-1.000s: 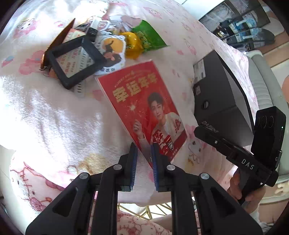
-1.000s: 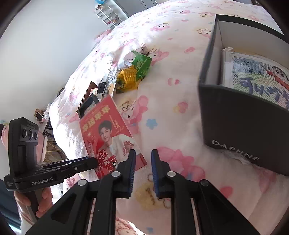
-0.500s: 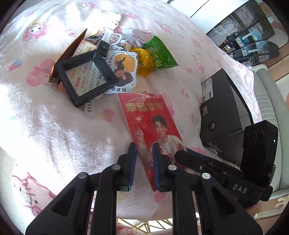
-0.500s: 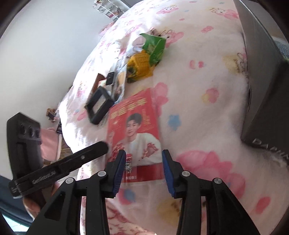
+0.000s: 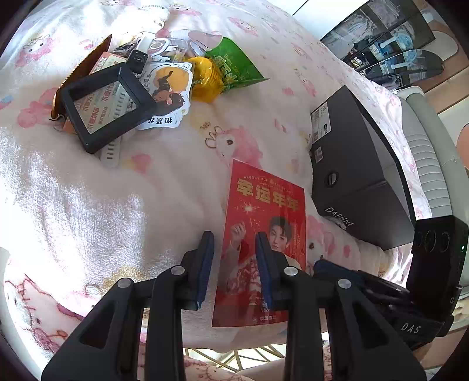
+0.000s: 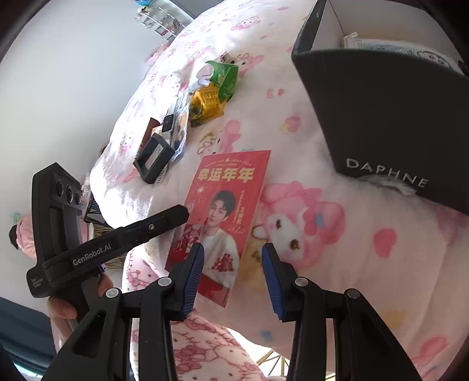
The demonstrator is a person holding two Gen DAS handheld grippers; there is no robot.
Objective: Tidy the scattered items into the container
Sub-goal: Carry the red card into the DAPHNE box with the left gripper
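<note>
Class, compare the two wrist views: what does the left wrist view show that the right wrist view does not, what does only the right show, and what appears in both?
Only the left wrist view shows the white label on the black box's end, and the right gripper from outside.

Only the right wrist view shows inside the box, where printed paper lies, and the left gripper from outside.

Both show the red card flat on the pink blanket, the black DAPHNE box, and the clutter pile with the black square frame.

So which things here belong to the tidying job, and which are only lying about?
Job:
- red card
- black box
- black frame
- green packet
- yellow packet

Lying about:
- pink blanket
- shelf
</note>
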